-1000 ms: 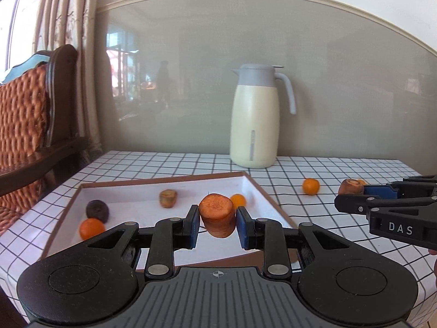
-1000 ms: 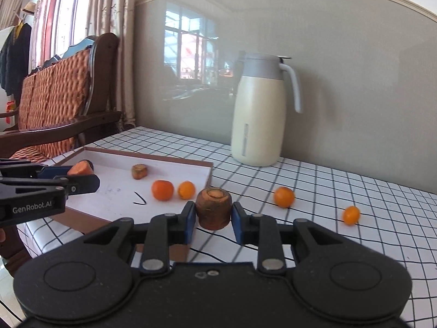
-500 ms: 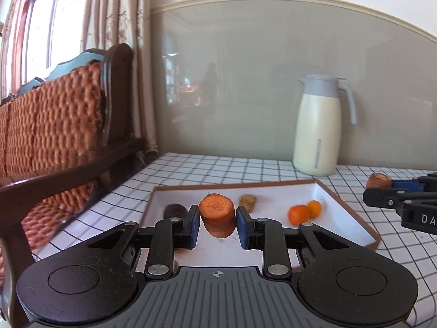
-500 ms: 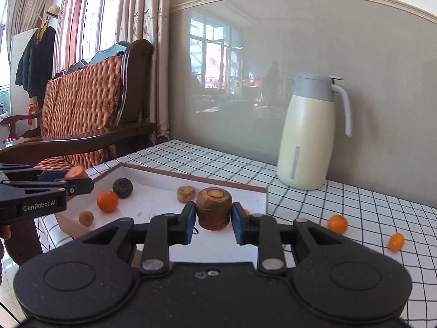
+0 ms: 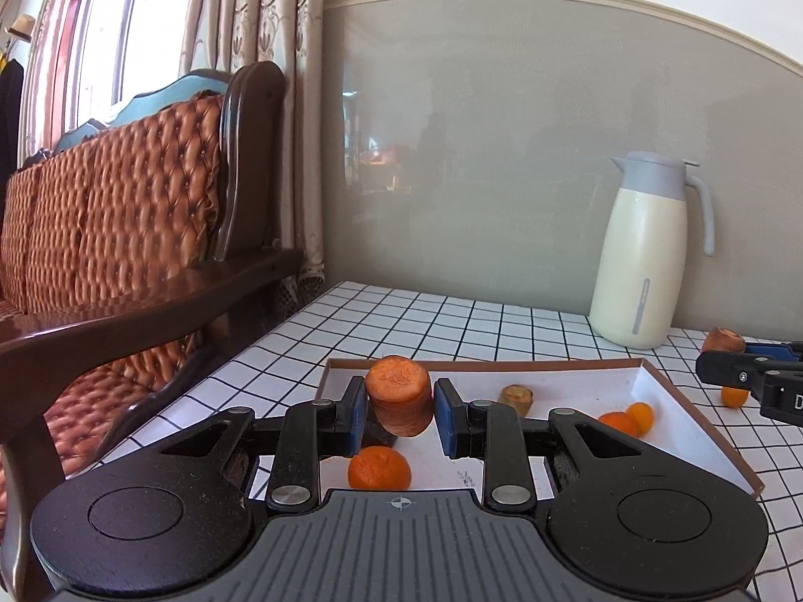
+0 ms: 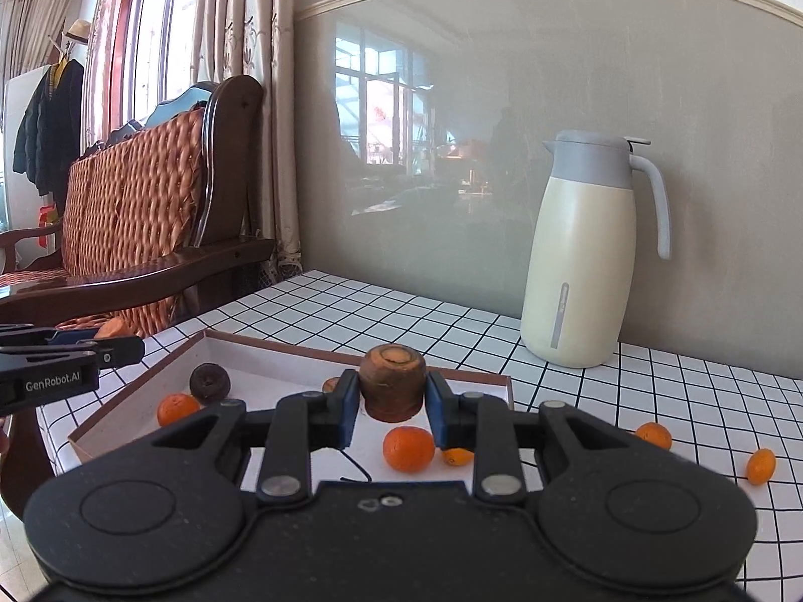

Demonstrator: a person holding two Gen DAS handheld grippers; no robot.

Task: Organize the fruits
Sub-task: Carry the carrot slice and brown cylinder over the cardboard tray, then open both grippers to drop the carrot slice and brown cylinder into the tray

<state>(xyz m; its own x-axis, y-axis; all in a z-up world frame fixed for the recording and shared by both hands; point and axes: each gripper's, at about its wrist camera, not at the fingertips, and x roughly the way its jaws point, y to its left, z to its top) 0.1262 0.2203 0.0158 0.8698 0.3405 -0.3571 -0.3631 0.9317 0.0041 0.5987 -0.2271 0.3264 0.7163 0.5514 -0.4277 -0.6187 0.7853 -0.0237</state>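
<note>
My left gripper [image 5: 399, 409] is shut on a bright orange carrot chunk [image 5: 399, 394], held over the left end of the white tray [image 5: 702, 431]. My right gripper [image 6: 392, 396] is shut on a browner carrot chunk [image 6: 392, 382], above the tray's [image 6: 135, 386] right part. Inside the tray lie mandarins [image 5: 379, 467] [image 6: 408, 448] [image 6: 176, 408], a dark round fruit [image 6: 210, 382] and a small brown piece [image 5: 517, 396]. Each gripper shows in the other's view: the right one [image 5: 722, 351] at the right edge, the left one [image 6: 108, 333] at the left edge.
A cream and grey jug [image 6: 584, 256] stands at the back of the checked table [image 6: 702, 416] by the wall. Two small oranges [image 6: 652, 435] [image 6: 760, 465] lie loose on the table right of the tray. A wooden chair with orange cushion [image 5: 125, 231] stands left of the table.
Both grippers have swung left across the table with their carrot chunks still held. The tray, jug and loose oranges have slid rightward in view and the chair has come in.
</note>
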